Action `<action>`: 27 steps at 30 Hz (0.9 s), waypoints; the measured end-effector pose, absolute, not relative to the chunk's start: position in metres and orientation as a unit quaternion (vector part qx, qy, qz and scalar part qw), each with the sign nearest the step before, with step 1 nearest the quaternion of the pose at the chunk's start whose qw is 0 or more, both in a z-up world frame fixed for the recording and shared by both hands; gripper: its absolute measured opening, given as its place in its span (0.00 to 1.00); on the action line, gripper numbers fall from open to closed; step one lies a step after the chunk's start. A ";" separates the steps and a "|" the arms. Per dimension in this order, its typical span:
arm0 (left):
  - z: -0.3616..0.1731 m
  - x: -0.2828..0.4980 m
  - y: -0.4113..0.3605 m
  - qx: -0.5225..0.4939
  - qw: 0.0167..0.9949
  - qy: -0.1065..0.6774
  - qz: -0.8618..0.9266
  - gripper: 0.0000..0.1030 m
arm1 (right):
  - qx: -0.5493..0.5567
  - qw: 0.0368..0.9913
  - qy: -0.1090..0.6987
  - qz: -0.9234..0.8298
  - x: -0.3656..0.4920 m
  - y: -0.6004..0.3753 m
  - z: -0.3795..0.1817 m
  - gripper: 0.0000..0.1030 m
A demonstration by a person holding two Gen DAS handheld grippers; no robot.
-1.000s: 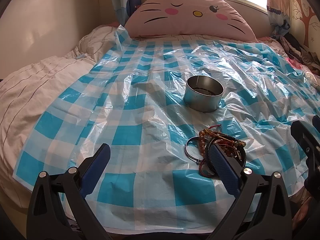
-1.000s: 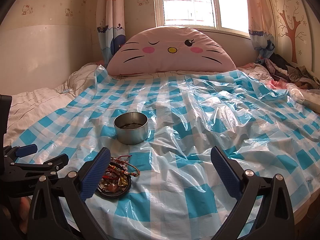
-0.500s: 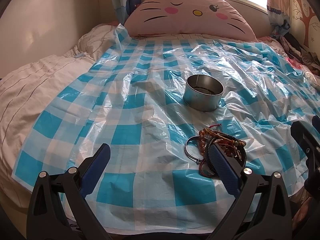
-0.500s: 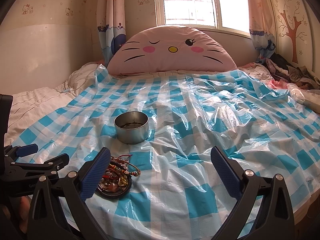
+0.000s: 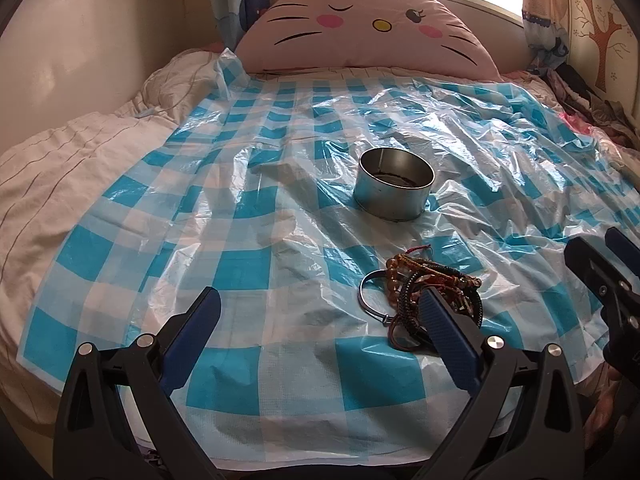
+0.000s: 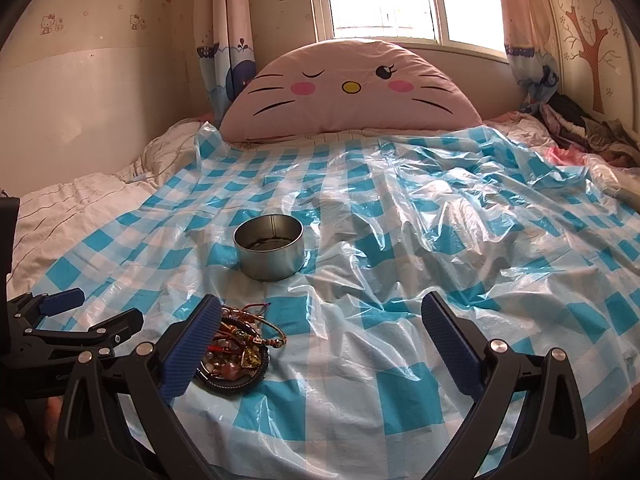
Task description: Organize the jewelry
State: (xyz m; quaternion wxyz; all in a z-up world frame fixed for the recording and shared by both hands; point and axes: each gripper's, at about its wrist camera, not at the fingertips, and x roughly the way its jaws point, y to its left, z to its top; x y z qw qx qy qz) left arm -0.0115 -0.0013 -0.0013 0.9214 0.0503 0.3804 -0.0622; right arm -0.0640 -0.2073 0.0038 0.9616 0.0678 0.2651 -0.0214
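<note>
A pile of bracelets [image 5: 424, 292] lies on the blue-checked plastic sheet [image 5: 240, 208] near the bed's front edge; it also shows in the right wrist view [image 6: 240, 344]. A round metal tin [image 5: 394, 189] stands open beyond it, also in the right wrist view [image 6: 269, 247]. My left gripper [image 5: 320, 312] is open and empty, its right finger just in front of the pile. My right gripper [image 6: 320, 320] is open and empty, its left finger beside the pile. Each gripper shows in the other's view: the right [image 5: 608, 276], the left [image 6: 80, 316].
A pink cat-face cushion [image 6: 352, 92] leans at the head of the bed. Rumpled white bedding [image 5: 60, 152] lies on the left. Clothes [image 6: 580, 128] are heaped at the far right. The plastic sheet is crinkled on the right [image 6: 460, 216].
Both grippers stay open and nearly still; the views have shifted only slightly. The bracelets and tin have not moved.
</note>
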 end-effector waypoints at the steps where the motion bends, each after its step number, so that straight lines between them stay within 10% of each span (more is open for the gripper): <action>1: -0.001 -0.012 0.001 0.044 0.920 0.381 -0.073 0.93 | 0.072 0.961 0.266 -0.018 -0.061 -0.208 0.003 0.93; 21: -0.041 0.072 -0.043 -0.055 0.844 0.500 -0.189 0.91 | 0.140 0.950 0.280 -0.009 -0.059 -0.233 0.000 0.93; 27: -0.061 0.090 -0.055 -0.061 0.830 0.532 -0.157 0.52 | 0.150 0.948 0.279 -0.001 -0.060 -0.236 0.001 0.93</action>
